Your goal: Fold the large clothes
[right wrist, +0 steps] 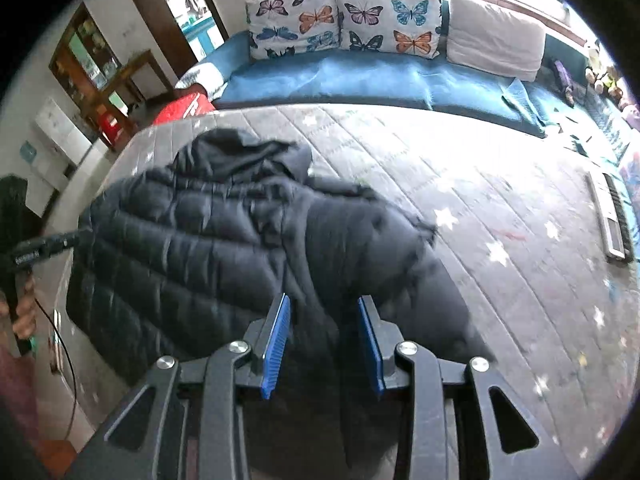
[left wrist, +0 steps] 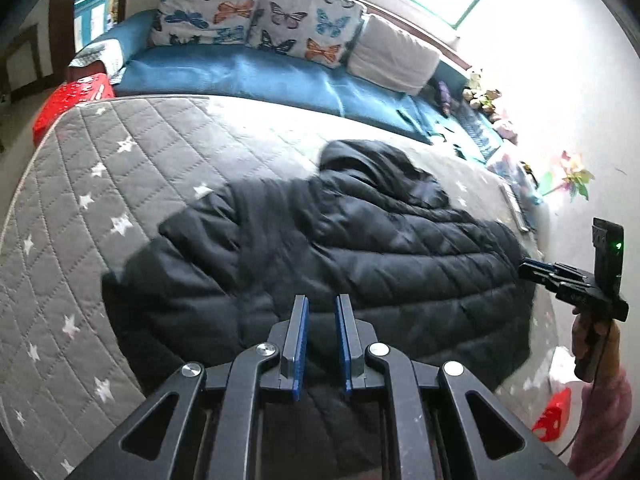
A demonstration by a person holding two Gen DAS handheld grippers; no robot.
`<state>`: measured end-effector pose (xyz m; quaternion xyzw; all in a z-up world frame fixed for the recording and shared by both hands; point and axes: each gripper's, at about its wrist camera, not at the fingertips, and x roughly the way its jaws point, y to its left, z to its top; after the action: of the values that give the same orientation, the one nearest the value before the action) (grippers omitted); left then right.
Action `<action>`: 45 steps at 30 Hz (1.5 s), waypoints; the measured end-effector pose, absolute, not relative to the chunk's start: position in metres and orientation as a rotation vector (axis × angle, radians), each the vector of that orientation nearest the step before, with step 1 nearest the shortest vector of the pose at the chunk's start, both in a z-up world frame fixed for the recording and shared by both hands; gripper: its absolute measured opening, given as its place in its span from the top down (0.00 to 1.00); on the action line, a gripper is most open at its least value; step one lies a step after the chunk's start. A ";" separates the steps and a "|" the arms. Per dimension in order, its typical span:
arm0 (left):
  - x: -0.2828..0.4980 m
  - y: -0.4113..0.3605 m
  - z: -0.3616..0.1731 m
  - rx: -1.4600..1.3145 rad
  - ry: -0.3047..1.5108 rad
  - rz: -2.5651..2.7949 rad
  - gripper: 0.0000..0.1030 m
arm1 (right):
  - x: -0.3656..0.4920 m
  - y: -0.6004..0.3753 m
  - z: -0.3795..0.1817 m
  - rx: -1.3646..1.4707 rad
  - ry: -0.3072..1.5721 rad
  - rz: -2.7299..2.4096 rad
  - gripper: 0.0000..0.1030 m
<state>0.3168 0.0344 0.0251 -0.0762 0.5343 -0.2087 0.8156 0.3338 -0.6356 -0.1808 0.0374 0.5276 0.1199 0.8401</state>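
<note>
The black puffer jacket (left wrist: 320, 248) lies spread on the grey quilted mattress (left wrist: 120, 168) with white stars, its hood (left wrist: 368, 164) toward twelve o'clock, where the butterfly cushions (left wrist: 260, 16) stand on the blue bench. In the left wrist view the left gripper (left wrist: 322, 332) hovers at six o'clock above the jacket, its blue pads drawn near to each other with a narrow gap and nothing between them. The right gripper (right wrist: 324, 340) stands apart-jawed over a fold of the jacket, but I cannot tell if the pads press it.
</note>
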 end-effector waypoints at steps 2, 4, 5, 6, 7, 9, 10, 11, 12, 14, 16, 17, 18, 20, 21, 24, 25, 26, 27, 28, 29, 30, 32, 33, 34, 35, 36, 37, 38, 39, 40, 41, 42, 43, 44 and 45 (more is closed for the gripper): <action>0.327 0.038 0.015 -0.160 1.158 -0.419 0.83 | 0.346 -0.632 -0.189 0.088 1.112 0.241 0.63; 0.335 0.041 0.004 -0.182 1.185 -0.421 0.83 | 0.349 -0.636 -0.198 0.068 1.134 0.231 0.63; 0.338 0.043 -0.002 -0.194 1.189 -0.425 0.83 | 0.352 -0.635 -0.206 0.044 1.150 0.221 0.63; 0.339 0.043 -0.006 -0.199 1.188 -0.428 0.83 | 0.353 -0.636 -0.213 0.041 1.168 0.220 0.63; 0.341 0.043 -0.010 -0.203 1.191 -0.431 0.83 | 0.353 -0.636 -0.213 0.045 1.176 0.220 0.63; 0.344 0.041 -0.014 -0.212 1.197 -0.426 0.83 | 0.353 -0.639 -0.218 0.060 1.182 0.217 0.63; 0.345 0.040 -0.016 -0.212 1.199 -0.421 0.83 | 0.350 -0.640 -0.217 0.058 1.182 0.217 0.63; 0.345 0.038 -0.017 -0.211 1.199 -0.417 0.83 | 0.349 -0.640 -0.215 0.054 1.180 0.218 0.63; 0.345 0.037 -0.016 -0.208 1.199 -0.414 0.83 | 0.347 -0.641 -0.211 0.050 1.173 0.218 0.63; 0.343 0.036 -0.012 -0.215 1.201 -0.414 0.83 | 0.341 -0.642 -0.201 0.054 1.149 0.218 0.63; 0.339 0.041 -0.004 -0.241 1.205 -0.418 0.83 | 0.333 -0.646 -0.189 0.071 1.114 0.218 0.62; 0.335 0.045 0.002 -0.251 1.206 -0.414 0.83 | 0.328 -0.648 -0.182 0.077 1.095 0.213 0.61; 0.332 0.051 0.008 -0.255 1.199 -0.413 0.83 | 0.323 -0.649 -0.176 0.082 1.081 0.206 0.57; 0.321 0.058 0.021 -0.236 1.166 -0.400 0.77 | 0.309 -0.656 -0.165 0.098 1.059 0.207 0.44; 0.315 0.062 0.025 -0.225 1.152 -0.391 0.64 | 0.302 -0.660 -0.161 0.098 1.049 0.206 0.36; 0.296 0.077 0.038 -0.205 1.097 -0.370 0.26 | 0.281 -0.672 -0.155 0.113 1.035 0.203 0.32; 0.290 0.082 0.040 -0.204 1.084 -0.369 0.25 | 0.273 -0.680 -0.158 0.147 1.045 0.214 0.32; 0.285 0.088 0.041 -0.210 1.079 -0.366 0.25 | 0.268 -0.685 -0.161 0.173 1.054 0.218 0.31; 0.279 0.094 0.040 -0.230 1.082 -0.366 0.22 | 0.264 -0.689 -0.165 0.194 1.063 0.221 0.31; 0.275 0.100 0.038 -0.256 1.090 -0.365 0.20 | 0.258 -0.693 -0.170 0.213 1.074 0.223 0.31; 0.272 0.106 0.035 -0.278 1.097 -0.362 0.19 | 0.253 -0.698 -0.178 0.235 1.087 0.226 0.31; 0.269 0.113 0.030 -0.301 1.108 -0.355 0.19 | 0.249 -0.700 -0.182 0.250 1.094 0.227 0.31; 0.263 0.123 0.019 -0.352 1.128 -0.344 0.19 | 0.241 -0.707 -0.196 0.319 1.105 0.242 0.31; 0.261 0.126 0.014 -0.374 1.133 -0.344 0.19 | 0.239 -0.711 -0.202 0.357 1.111 0.248 0.31; 0.259 0.128 0.008 -0.396 1.142 -0.345 0.19 | 0.238 -0.713 -0.204 0.380 1.112 0.252 0.31; 0.258 0.131 0.003 -0.415 1.148 -0.344 0.19 | 0.237 -0.716 -0.211 0.419 1.115 0.263 0.30; 0.257 0.133 -0.002 -0.433 1.152 -0.343 0.19 | 0.238 -0.718 -0.216 0.449 1.120 0.273 0.30; 0.256 0.134 -0.008 -0.447 1.157 -0.343 0.19 | 0.238 -0.720 -0.219 0.467 1.120 0.278 0.30; 0.256 0.135 -0.013 -0.458 1.163 -0.341 0.19 | 0.239 -0.721 -0.223 0.499 1.115 0.289 0.27; 0.257 0.136 -0.018 -0.470 1.168 -0.338 0.19 | 0.241 -0.721 -0.226 0.526 1.111 0.299 0.25; 0.258 0.136 -0.024 -0.488 1.171 -0.340 0.19 | 0.242 -0.722 -0.228 0.543 1.106 0.309 0.25; 0.260 0.137 -0.028 -0.509 1.174 -0.347 0.19 | 0.243 -0.723 -0.230 0.558 1.100 0.317 0.23; 0.261 0.139 -0.032 -0.533 1.176 -0.354 0.17 | 0.245 -0.724 -0.233 0.579 1.095 0.322 0.20; 0.263 0.140 -0.035 -0.554 1.178 -0.357 0.16 | 0.247 -0.724 -0.236 0.597 1.093 0.328 0.19; 0.265 0.141 -0.038 -0.567 1.181 -0.362 0.15 | 0.249 -0.725 -0.238 0.609 1.093 0.333 0.16; 0.267 0.142 -0.041 -0.580 1.185 -0.372 0.15 | 0.250 -0.726 -0.240 0.620 1.096 0.336 0.14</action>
<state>0.2669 0.1416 -0.0407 -0.2679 0.5472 -0.1716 0.7741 0.2505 -0.7255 -0.2401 0.2884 0.5100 0.1564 0.7951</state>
